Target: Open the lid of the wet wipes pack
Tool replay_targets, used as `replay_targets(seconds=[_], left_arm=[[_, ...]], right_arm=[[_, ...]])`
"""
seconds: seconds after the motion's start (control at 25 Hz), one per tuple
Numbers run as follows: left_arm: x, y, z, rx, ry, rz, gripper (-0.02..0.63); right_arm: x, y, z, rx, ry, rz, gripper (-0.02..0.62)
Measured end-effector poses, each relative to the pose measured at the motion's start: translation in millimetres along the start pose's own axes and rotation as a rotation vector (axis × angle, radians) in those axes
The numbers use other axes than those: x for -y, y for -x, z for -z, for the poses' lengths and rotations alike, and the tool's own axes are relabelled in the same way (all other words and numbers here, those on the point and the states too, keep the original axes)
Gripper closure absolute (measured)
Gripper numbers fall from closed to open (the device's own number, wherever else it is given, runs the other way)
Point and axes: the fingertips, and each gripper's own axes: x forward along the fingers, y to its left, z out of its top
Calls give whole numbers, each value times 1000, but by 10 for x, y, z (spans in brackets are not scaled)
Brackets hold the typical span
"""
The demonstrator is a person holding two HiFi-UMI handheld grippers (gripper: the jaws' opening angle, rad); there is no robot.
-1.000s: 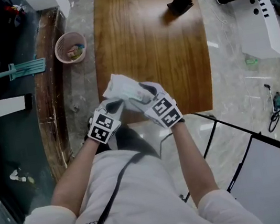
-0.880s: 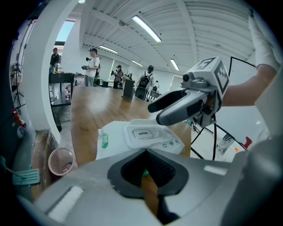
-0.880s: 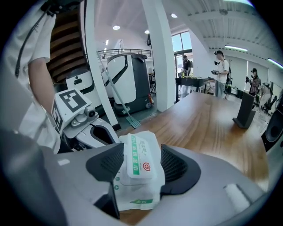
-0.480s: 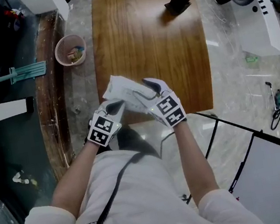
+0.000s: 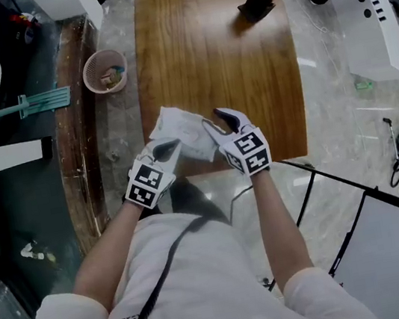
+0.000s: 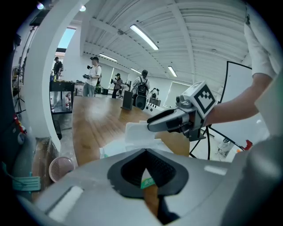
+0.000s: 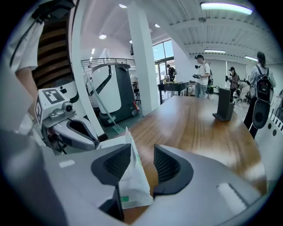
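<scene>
Left tongs [image 5: 168, 150] pinch the wet wipes pack [image 5: 179, 130] above the bench's [image 5: 220, 53] near edge while the right tongs [image 5: 218, 123] are closing around its other end, not yet clamped, and probably must catch the lid next.

Open-plan lab hall, shared. Long wood table [image 5: 212, 54] stretches ahead of right gripper [image 7: 142, 164]; people [image 7: 204, 75] with gear stand beyond its far end. White pillar [image 7: 141, 57] ahead-left, machine [image 7: 110, 92] beside it. Strip lights [image 6: 143, 37] overhead, marble floor [image 5: 333, 95].

Bright, even light from ceiling strip lights [image 6: 143, 37]; a pale glare patch on the wooden bench [image 6: 95, 114]; both gripper views curve and darken at the corners.
</scene>
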Motion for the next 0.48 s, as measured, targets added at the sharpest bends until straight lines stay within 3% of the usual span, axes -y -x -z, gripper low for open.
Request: replay_targets(seconds=[0.48], left_arm=[[-36, 100, -212, 36, -18, -41, 601]], right_arm=[[203, -45, 130, 23, -117, 23, 433]])
